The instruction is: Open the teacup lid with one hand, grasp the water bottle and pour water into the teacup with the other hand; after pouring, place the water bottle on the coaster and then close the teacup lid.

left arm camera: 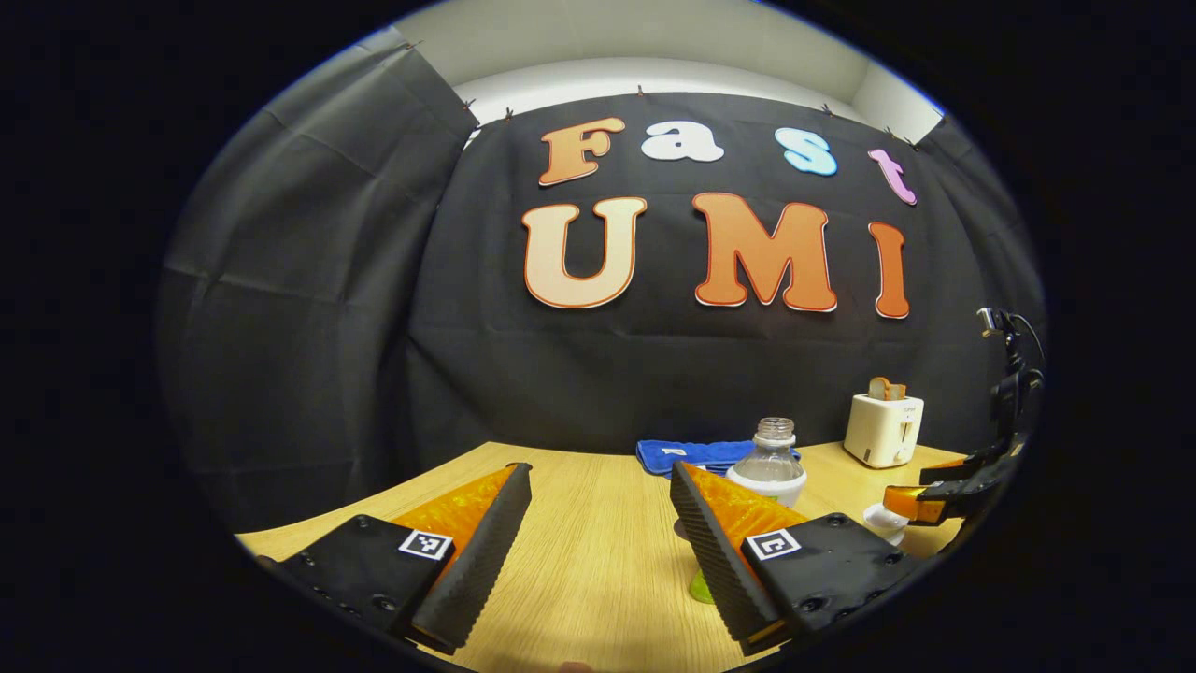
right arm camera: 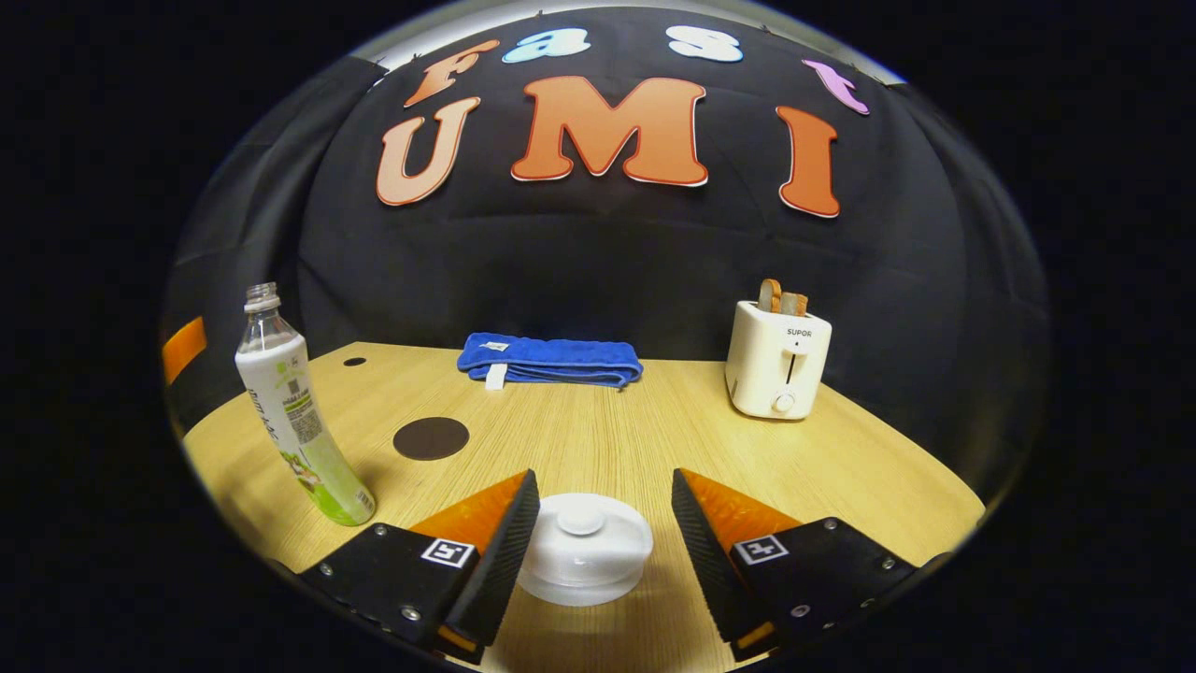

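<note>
While the teacup lid [right arm camera: 583,545] is sitting untouched between the right gripper's [right arm camera: 605,523] spread jaws, the left gripper [left arm camera: 601,519] is gaping beside the water bottle [left arm camera: 770,460], everything pending.

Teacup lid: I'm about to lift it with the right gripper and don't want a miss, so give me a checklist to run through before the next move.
1. Lid on the teacup, knob up: ok.
2. Right gripper open, jaws either side of the lid: ok.
3. Jaws touching the lid: not ok, both stand apart from it.
4. Water bottle upright, uncapped: ok.
5. Left gripper open, bottle lined up between the jaws: not ok, the bottle sits behind the right-hand jaw.
6. Coaster free for the bottle: ok.
</note>
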The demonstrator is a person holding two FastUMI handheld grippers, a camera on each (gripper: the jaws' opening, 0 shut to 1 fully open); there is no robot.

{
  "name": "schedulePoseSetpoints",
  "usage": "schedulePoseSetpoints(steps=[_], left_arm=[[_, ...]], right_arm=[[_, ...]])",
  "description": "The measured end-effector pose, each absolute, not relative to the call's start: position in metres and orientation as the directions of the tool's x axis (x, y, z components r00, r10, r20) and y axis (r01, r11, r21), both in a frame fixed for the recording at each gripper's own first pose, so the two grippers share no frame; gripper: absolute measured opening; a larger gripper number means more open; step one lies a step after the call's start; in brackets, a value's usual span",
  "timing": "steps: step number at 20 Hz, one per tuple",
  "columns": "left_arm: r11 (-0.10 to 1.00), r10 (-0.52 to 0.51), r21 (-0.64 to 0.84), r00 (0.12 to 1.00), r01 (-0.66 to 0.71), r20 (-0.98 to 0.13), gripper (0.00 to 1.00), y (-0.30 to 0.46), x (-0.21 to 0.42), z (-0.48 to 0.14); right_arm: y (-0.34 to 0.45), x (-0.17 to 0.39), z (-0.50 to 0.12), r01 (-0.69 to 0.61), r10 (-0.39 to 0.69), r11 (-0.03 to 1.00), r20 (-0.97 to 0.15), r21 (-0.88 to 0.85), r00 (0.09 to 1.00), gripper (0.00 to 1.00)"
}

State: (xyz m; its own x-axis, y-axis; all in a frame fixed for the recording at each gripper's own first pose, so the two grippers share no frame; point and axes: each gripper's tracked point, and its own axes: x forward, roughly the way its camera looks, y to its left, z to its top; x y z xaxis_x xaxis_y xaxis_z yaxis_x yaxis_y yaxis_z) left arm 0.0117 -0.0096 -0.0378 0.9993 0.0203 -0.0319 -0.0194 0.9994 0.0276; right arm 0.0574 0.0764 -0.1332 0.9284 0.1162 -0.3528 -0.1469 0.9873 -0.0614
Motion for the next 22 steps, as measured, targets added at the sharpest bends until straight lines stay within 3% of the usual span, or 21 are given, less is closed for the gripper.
schedulePoseSetpoints(steps=[5,7,12,15,22], left_arm=[[0.999,0.030,0.022,0.999,-0.029,-0.040,0.98,-0.004,0.013,-0.041],[0.999,0.034,0.016,0.999,-0.033,-0.041,0.98,-0.001,0.014,-0.042],[0.999,0.042,0.013,0.998,-0.041,-0.043,0.98,0.001,0.015,-0.043],[0.999,0.043,0.013,0.998,-0.043,-0.046,0.98,0.003,0.017,-0.044],[0.999,0.047,0.018,0.998,-0.046,-0.044,0.98,0.002,0.016,-0.042]], right_arm=[[0.087,0.060,-0.141,-0.183,0.143,0.980,-0.374,-0.073,0.916,0.75],[0.090,0.063,-0.144,-0.192,0.149,0.978,-0.384,-0.077,0.911,0.65],[0.090,0.069,-0.154,-0.190,0.135,0.977,-0.410,-0.096,0.902,0.60],[0.089,0.072,-0.153,-0.178,0.123,0.979,-0.405,-0.099,0.906,0.38],[0.088,0.074,-0.145,-0.170,0.126,0.982,-0.382,-0.083,0.916,0.16]])
